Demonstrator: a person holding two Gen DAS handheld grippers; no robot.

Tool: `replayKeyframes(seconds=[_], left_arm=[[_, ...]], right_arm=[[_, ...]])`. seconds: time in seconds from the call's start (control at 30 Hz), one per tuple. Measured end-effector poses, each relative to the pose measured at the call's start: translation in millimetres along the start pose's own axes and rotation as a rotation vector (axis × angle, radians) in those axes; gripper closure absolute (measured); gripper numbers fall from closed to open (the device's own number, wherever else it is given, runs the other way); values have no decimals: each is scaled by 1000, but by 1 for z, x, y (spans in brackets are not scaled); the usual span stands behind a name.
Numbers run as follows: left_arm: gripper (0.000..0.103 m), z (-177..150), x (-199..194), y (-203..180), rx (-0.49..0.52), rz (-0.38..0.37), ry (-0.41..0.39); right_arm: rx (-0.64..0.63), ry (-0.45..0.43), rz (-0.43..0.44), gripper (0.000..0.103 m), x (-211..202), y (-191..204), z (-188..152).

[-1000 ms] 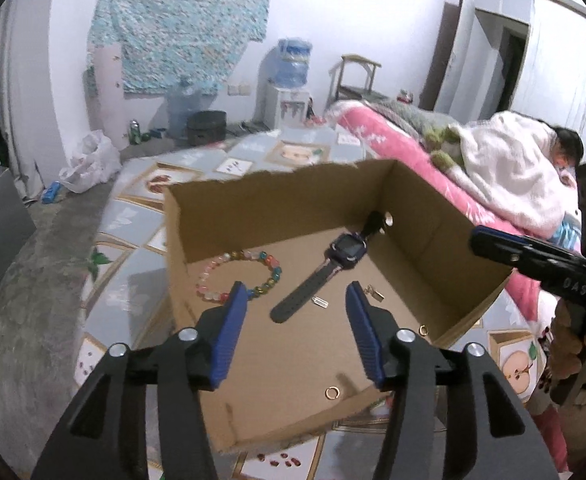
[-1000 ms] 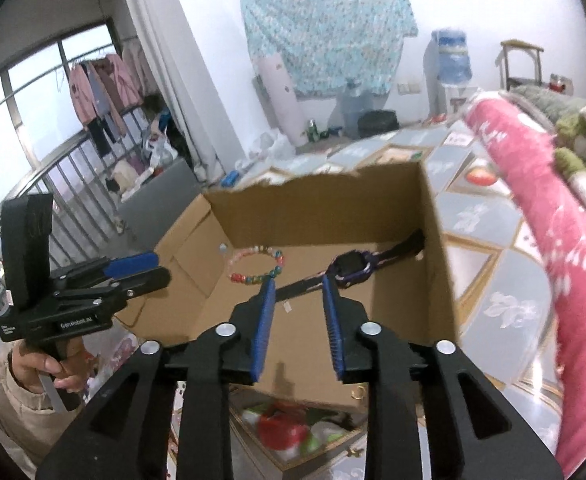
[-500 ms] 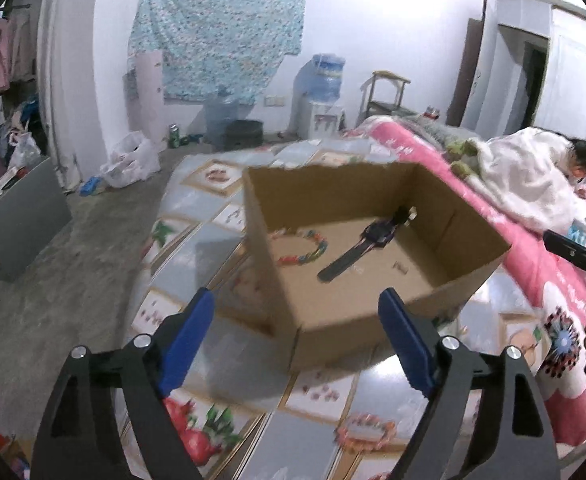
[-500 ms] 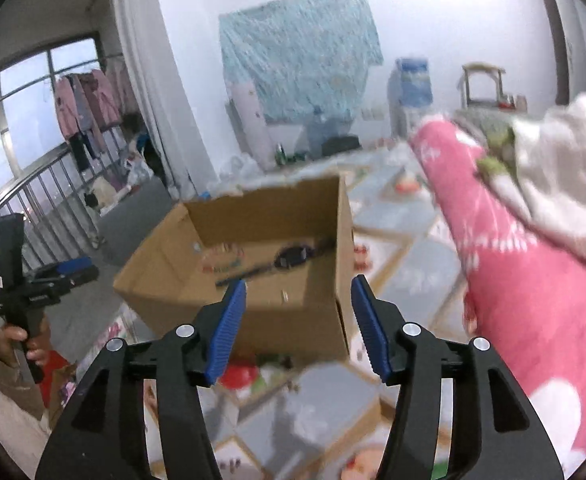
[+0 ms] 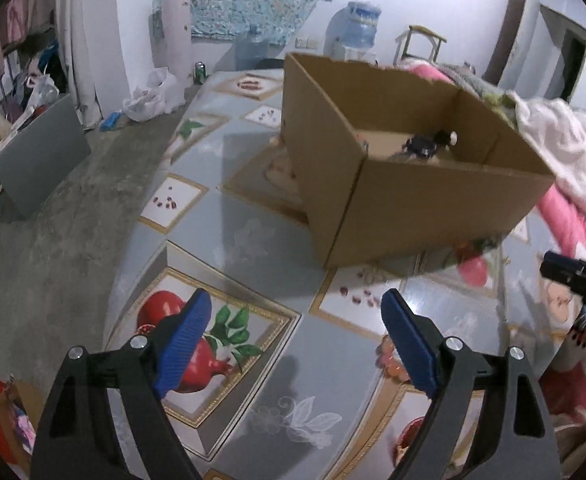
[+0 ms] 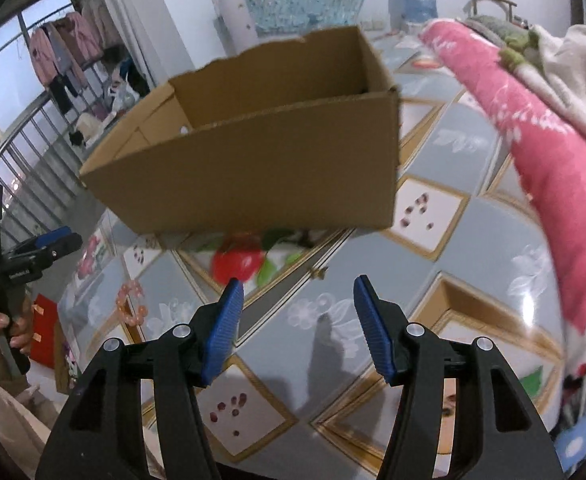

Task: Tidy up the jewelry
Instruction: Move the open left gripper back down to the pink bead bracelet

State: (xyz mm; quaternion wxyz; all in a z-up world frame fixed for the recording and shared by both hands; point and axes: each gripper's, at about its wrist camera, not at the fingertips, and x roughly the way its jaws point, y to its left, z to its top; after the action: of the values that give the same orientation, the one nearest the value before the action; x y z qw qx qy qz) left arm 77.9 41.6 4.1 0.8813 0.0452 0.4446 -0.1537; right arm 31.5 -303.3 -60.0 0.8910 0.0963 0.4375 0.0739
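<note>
An open cardboard box [image 5: 413,192] stands on a patterned mat [image 5: 253,240]. A dark watch [image 5: 425,146] shows over its rim in the left wrist view. In the right wrist view the box [image 6: 261,160] hides its contents behind its near wall. A pink bead bracelet [image 6: 131,304] lies on the mat left of the right gripper, and a small gold piece [image 6: 319,272] lies just ahead of it. My left gripper [image 5: 296,298] is open and empty, low over the mat, short of the box. My right gripper [image 6: 298,283] is open and empty too.
A pink blanket [image 6: 553,140] on a bed runs along the right, with a person lying under a white cover [image 5: 561,136]. A grey board [image 5: 41,156] leans at the left on bare concrete floor. A water dispenser [image 5: 353,28] stands by the far wall.
Both grippers have drawn back from over the box and sunk toward the mat. Both pairs of jaws have widened. The box's inside is now mostly hidden behind its walls.
</note>
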Motion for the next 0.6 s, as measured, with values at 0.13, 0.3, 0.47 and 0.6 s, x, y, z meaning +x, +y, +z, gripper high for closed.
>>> replayKeyframes(seconds=[0.13,0.3,0.47,0.6], left_arm=[[18,-11,8,-1,18,6,13],[18,-18,9,-4,12,-46,21],[18,-19,8,-20,52,-102,15],[18,-20,11,-34,80,-123,27]], right_arm=[[-3,10,-8,48,4,4,-3],[17,26,-18,48,7,-1,-3],[43,34,-29,48,9,-8,-2],[54,35,-40,48,11,-11,-3]])
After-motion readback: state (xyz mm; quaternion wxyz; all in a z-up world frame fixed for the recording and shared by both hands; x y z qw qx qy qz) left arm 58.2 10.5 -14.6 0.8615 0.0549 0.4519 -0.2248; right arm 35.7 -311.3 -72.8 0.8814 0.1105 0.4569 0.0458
